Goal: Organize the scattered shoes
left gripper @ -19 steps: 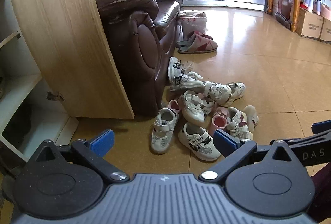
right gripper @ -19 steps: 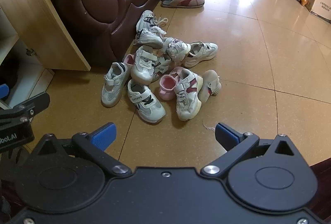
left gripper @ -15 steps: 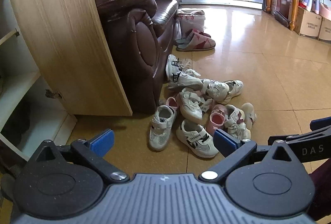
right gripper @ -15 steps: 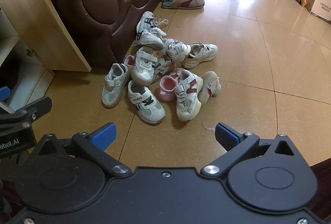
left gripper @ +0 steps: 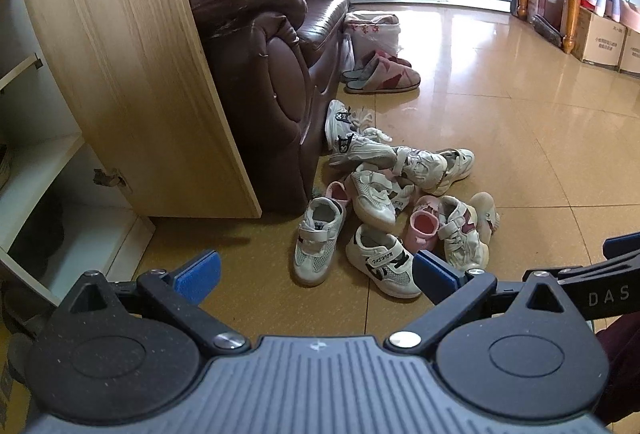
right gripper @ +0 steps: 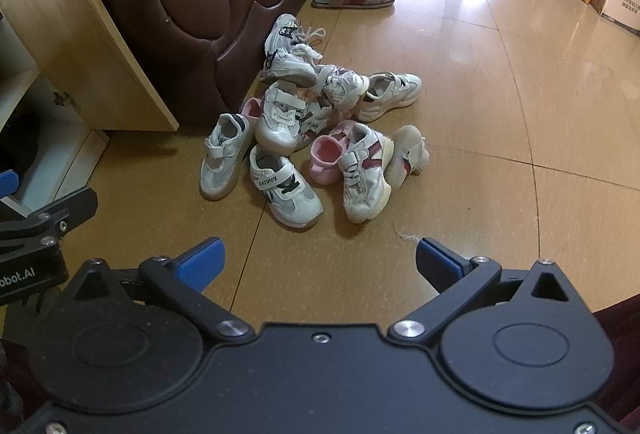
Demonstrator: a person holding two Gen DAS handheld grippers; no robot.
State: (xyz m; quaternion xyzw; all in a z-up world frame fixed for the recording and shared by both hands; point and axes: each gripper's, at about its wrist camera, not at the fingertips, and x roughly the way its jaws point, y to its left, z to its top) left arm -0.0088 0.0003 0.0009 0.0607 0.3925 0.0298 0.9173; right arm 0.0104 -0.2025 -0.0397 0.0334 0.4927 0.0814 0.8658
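- Broadly, the brown leather sofa (left gripper: 276, 45) fills the far left of both views, its arm standing just beside the open wooden cabinet door (left gripper: 120, 65); in the left wrist view both now sit a little further left and lower in the picture than half a second ago, so the camera has drifted slightly.
- Next in size, the tan floor (right gripper: 500, 121) runs from near to far, bare on the right side.
- On it, the pile of small shoes (right gripper: 316, 121) lies in a heap against the foot of the sofa arm, mid-distance, ahead of both grippers and touched by neither; the pile itself is unchanged from the earlier frames.
- Nearest in that pile, a white shoe with dark trim (right gripper: 286, 189) points toward the camera, a grey-white strap shoe (right gripper: 222, 155) lies just to its left, and a white shoe with maroon stripes (right gripper: 362, 173) just to its right, beside a pink shoe (right gripper: 326, 155).
- Further off, a pair of slippers (left gripper: 382, 75) sits beside the sofa front, well apart from the pile.
- The left gripper (left gripper: 316, 274) has its jaws spread wide with nothing between them, as before.
- The right gripper (right gripper: 320, 262) is likewise spread wide and empty, hovering above bare floor short of the pile.
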